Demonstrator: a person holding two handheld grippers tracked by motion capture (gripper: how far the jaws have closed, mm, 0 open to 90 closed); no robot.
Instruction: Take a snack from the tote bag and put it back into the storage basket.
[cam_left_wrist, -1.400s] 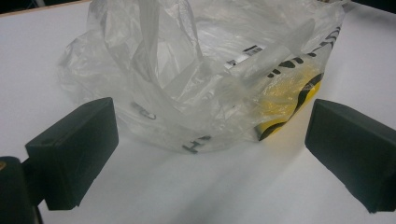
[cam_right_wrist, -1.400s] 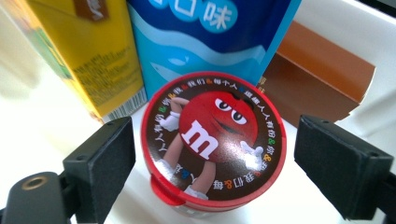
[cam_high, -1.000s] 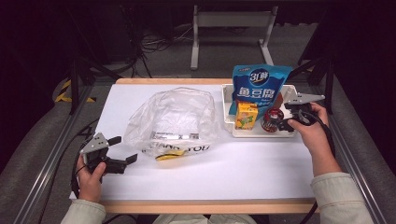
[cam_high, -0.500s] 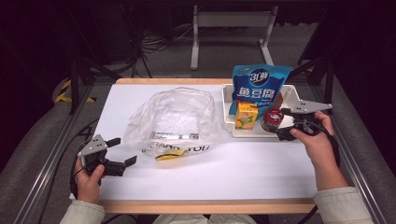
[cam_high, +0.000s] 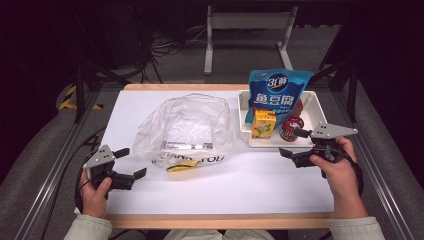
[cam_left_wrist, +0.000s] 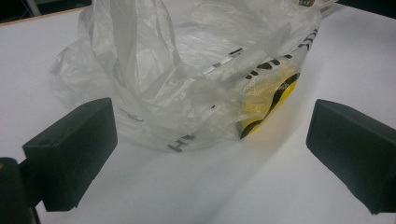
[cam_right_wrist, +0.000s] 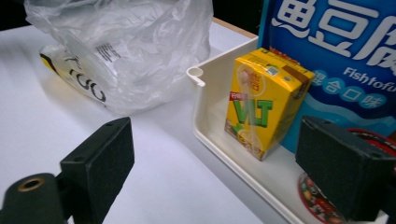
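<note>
Though crumpled, clear plastic bag (cam_high: 186, 131)

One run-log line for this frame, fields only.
left gripper: open, facing clear plastic bag | right gripper: open, at white tray | yellow drink carton: upright in tray

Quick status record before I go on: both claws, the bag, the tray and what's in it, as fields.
left claw: open, holding nothing, at the near left of the table, facing the bag
right claw: open, holding nothing, by the tray's near edge
plastic bag: clear, crumpled, mid-table, left of the tray
tray: white, far right of the table
juice box: yellow, upright in the tray
snack pouch: blue, standing behind the juice box
can: red lid, in the tray, right of the juice box
</note>
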